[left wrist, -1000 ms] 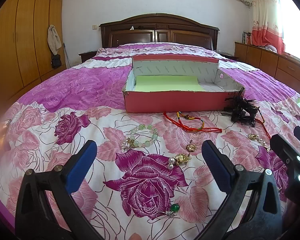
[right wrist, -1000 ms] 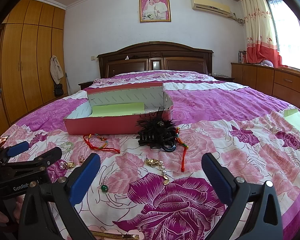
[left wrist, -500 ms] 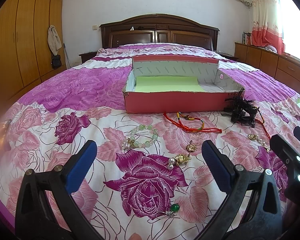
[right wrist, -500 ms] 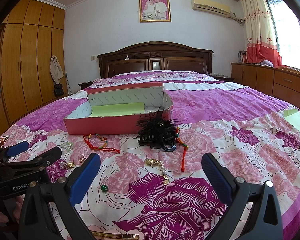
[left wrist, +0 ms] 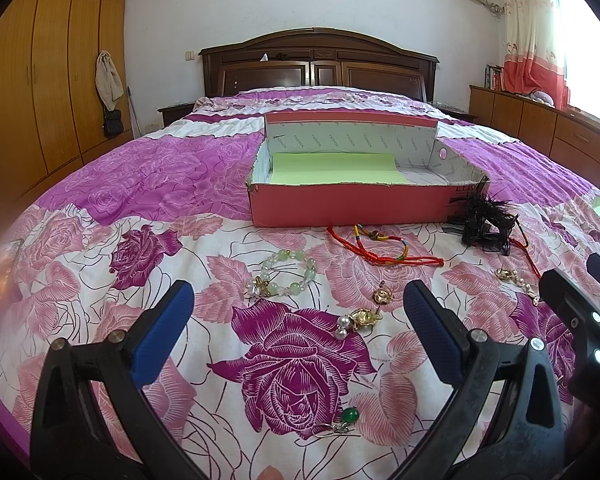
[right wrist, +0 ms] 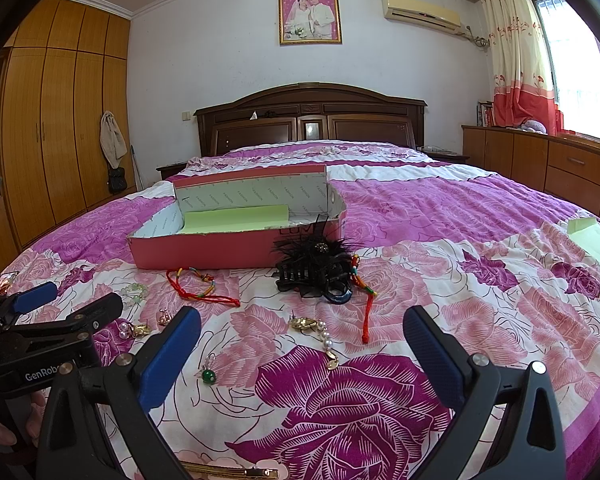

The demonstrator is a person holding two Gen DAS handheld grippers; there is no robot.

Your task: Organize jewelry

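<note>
Jewelry scattered mid-frame on the bedspread point(left wrist: 100, 184), in front of the pink box point(left wrist: 352, 210). Bead bracelet point(left wrist: 286, 276): light, slippery, best pinched across the strand. Pearl earring point(left wrist: 358, 320): tiny, fragile, better taken by its gold part. Left gripper point(left wrist: 298, 320) and right gripper point(right wrist: 300, 344) both spread wide, holding nothing.

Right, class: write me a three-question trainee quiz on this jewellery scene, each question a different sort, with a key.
1. True or false: the pink box already holds some jewellery.
2. Multiple choice: what lies nearest the box's right front corner? A the green bead bracelet; B the black feather hair clip; C the green-stone earring.
3. Fill the gap: both the left gripper and the right gripper have their jaws ____.

Key: 1 false, only green paper shows inside; 2 B; 3 open.
</note>
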